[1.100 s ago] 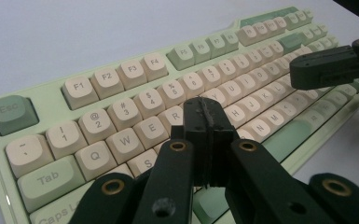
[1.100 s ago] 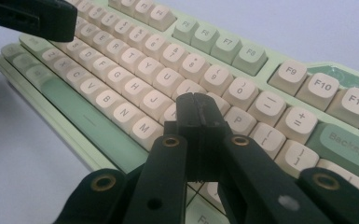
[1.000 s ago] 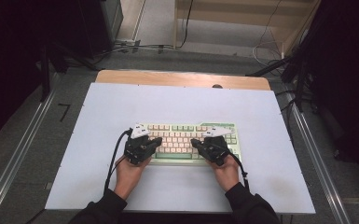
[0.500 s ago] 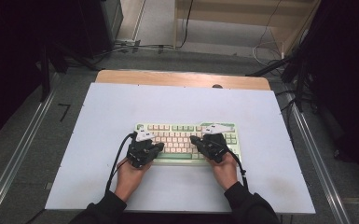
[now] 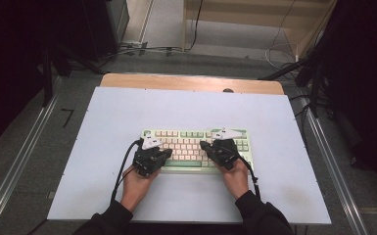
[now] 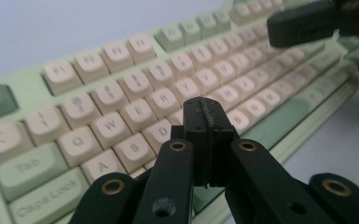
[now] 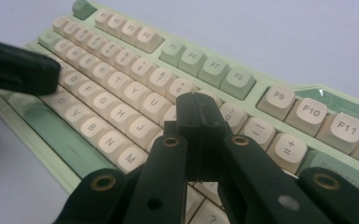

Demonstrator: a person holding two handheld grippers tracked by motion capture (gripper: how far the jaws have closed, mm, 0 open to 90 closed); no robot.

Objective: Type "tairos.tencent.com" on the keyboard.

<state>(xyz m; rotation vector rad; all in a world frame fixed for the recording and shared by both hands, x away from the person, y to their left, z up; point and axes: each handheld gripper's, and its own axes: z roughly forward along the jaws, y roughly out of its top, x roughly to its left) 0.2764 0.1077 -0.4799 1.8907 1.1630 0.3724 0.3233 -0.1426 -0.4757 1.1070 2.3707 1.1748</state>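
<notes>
The pale green keyboard with cream keycaps (image 5: 196, 148) lies lengthwise across the white worktop (image 5: 107, 117) at frame centre, directly under your left gripper (image 5: 164, 153) and right gripper (image 5: 204, 146), both fingers pressed together, empty.

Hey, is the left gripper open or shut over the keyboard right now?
Shut. In the left gripper view, the left gripper has its two black jaws pressed flat together, nothing between them, above the keyboard's letter keys.
</notes>
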